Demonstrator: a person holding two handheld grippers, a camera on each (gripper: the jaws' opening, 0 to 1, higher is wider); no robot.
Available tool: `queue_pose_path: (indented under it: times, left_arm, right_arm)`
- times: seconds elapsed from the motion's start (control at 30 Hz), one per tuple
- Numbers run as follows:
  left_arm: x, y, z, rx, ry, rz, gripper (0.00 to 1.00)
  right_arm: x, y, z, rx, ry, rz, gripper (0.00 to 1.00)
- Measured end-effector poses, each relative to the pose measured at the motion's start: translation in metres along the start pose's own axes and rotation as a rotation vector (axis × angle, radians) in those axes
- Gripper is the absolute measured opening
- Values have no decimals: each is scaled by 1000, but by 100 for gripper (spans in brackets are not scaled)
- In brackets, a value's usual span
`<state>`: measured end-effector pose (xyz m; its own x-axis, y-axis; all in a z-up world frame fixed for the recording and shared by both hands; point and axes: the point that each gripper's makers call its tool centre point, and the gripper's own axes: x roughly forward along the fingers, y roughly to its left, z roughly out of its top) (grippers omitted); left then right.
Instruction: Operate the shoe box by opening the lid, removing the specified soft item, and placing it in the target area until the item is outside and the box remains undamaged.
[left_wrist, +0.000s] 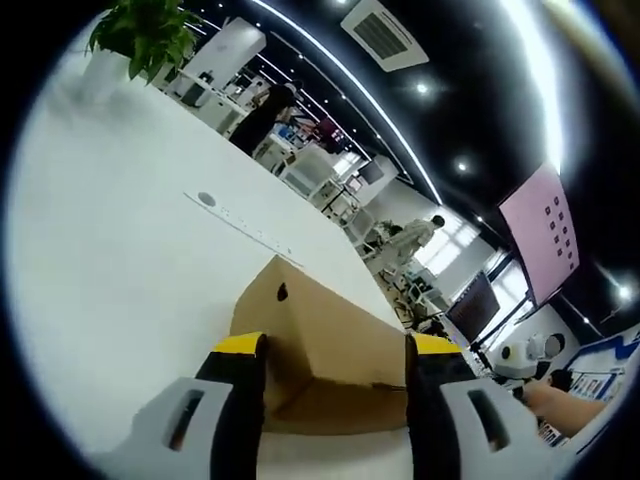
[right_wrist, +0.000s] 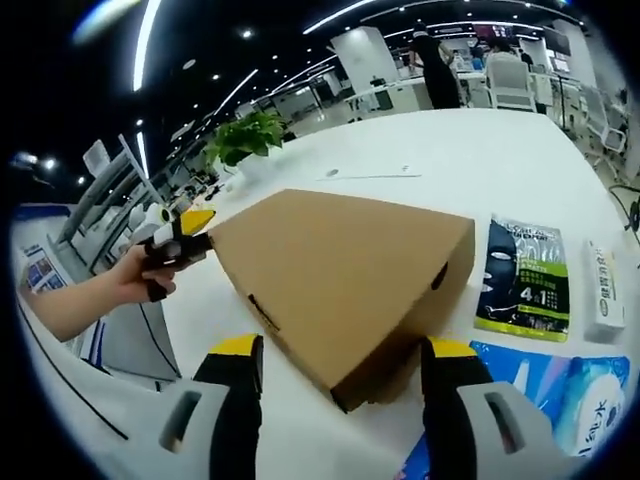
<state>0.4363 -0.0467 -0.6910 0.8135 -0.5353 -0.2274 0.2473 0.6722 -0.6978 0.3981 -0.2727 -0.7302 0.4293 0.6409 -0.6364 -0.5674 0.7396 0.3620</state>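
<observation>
Two sets of yellow-tipped tongs are closing in on a brown cardboard shoe box (right_wrist: 345, 275) lying shut on a white tabletop (left_wrist: 110, 260). In the right gripper view, the right tongs (right_wrist: 345, 365) are standing wide open, jaws apart on either side of the box's near corner and apparently not yet pressing it. At the box's far left corner, the left tongs (right_wrist: 190, 235), gripped by a person's hand (right_wrist: 135, 275), are meeting the lid's edge, though whether they are pinching it cannot be told from there. In the left gripper view, the left tongs (left_wrist: 335, 355) are spread, bracketing the box's end. The lid is still on, so the soft item inside is hidden. Beside the box, a dark face-mask packet (right_wrist: 525, 275), a white carton (right_wrist: 605, 280) and a blue packet (right_wrist: 545, 395) are lying close on the tabletop. Further off, a potted plant (right_wrist: 245, 140) is sitting near the tabletop's edge. The risk from here: lifting one corner alone could twist or crease the cardboard, or slide the box into the nearby packets.
</observation>
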Motion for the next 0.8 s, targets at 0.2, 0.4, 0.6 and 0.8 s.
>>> queue_pose_path:
  times: [0.2, 0.4, 0.6, 0.8]
  left_arm:
    - [3, 2, -10, 77, 50, 16, 60]
    - [4, 10, -16, 116, 76, 30, 58]
    - [7, 22, -25, 154, 127, 70, 57]
    - [10, 28, -33, 128, 147, 103, 58]
  right_arm:
    - [10, -5, -6, -38, 41, -19, 62]
    - [21, -16, -1, -97, 74, -42, 63]
    - [34, -24, 6, -156, 82, -50, 65]
    - [49, -30, 1, -194, 130, -57, 69]
